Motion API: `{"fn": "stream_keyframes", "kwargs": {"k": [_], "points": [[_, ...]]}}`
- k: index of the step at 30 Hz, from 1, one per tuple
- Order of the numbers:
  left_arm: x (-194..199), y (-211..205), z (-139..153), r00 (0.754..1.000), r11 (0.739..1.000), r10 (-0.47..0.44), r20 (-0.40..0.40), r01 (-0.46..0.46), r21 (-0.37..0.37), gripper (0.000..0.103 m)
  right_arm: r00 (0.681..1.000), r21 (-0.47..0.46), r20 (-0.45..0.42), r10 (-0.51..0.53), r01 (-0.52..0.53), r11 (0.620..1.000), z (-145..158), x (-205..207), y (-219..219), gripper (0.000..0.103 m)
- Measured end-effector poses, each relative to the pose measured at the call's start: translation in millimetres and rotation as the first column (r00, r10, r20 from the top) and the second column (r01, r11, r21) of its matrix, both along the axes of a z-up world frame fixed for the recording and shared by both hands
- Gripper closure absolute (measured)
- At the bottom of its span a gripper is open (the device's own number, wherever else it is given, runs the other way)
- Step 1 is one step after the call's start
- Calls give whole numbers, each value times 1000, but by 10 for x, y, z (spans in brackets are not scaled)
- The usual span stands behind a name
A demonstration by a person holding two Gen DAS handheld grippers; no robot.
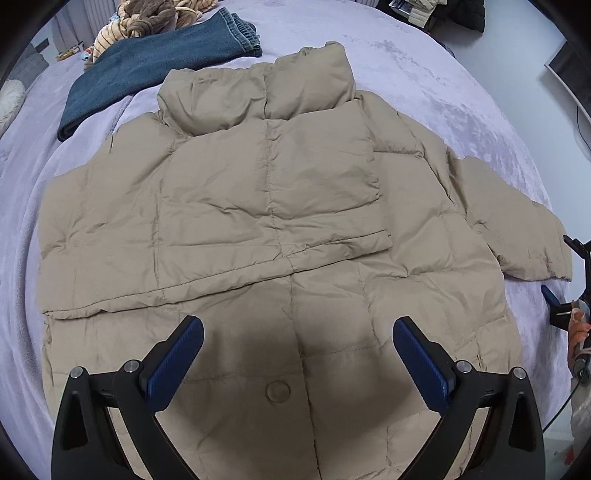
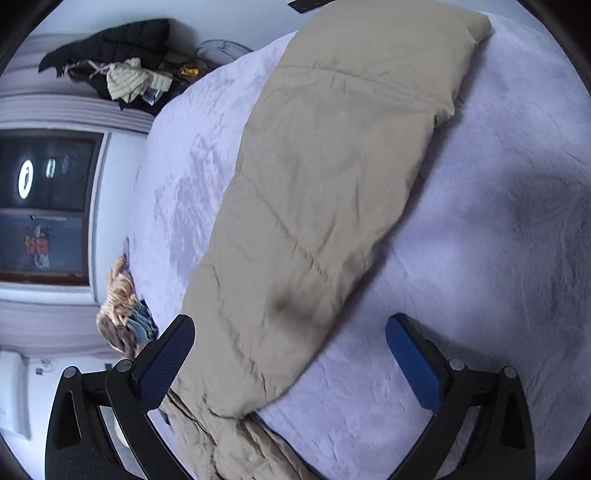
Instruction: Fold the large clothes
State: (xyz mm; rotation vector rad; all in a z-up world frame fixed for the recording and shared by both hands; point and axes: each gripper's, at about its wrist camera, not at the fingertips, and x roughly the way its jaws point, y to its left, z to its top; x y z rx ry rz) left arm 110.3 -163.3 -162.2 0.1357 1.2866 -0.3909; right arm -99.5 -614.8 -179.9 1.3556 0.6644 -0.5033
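**Both tongs released over a half-folded beige jacket**

Nearest the left wrist camera, the left gripper [image 1: 297,354] hangs spread wide with nothing between its blue ribbed pads [image 1: 175,363], casting a dark shadow on the fabric below. Under it lies the beige quilted puffer jacket [image 1: 258,206], spread flat on the lavender fleece blanket [image 1: 424,81] that covers the bed. A round snap button [image 1: 277,392] sits near the centre seam just below the gripper. One sleeve [image 1: 273,192] is folded across the chest, its cuff edge lying on the front panel; the other sleeve [image 1: 517,229] reaches out to the right, flat on the blanket. The stand-up collar [image 1: 258,88] points away from the camera.

At the right edge of that view the right gripper [image 1: 557,299] shows in part, beside the outstretched sleeve's cuff, with a hand [image 1: 578,332] on it.

In the right wrist view the right gripper [image 2: 290,354] is also released and empty, its fingers [image 2: 413,365] straddling the outstretched sleeve [image 2: 325,206] without pressing it; the picture is slightly blurred.

Further off, folded blue denim jeans [image 1: 155,70] lie beyond the jacket's left shoulder, with a tan striped plush toy [image 1: 144,22] behind them. A heap of dark and cream clothes [image 2: 122,70] sits past the far edge of the bed.
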Motion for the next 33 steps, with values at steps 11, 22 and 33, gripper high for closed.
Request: {"fn": "stream_keyframes", "kwargs": {"k": [11, 22, 33], "points": [[160, 120, 175, 997, 999, 38, 61, -37, -18, 0, 935, 290, 259, -241, 163, 943, -304, 206, -415, 54], [374, 773, 251, 981, 987, 162, 105, -160, -23, 0, 925, -25, 344, 160, -161, 987, 690, 1115, 114, 93], [465, 1562, 140, 948, 955, 297, 114, -297, -14, 0, 519, -543, -175, 837, -760, 358, 1273, 2715, 3089, 93]]}}
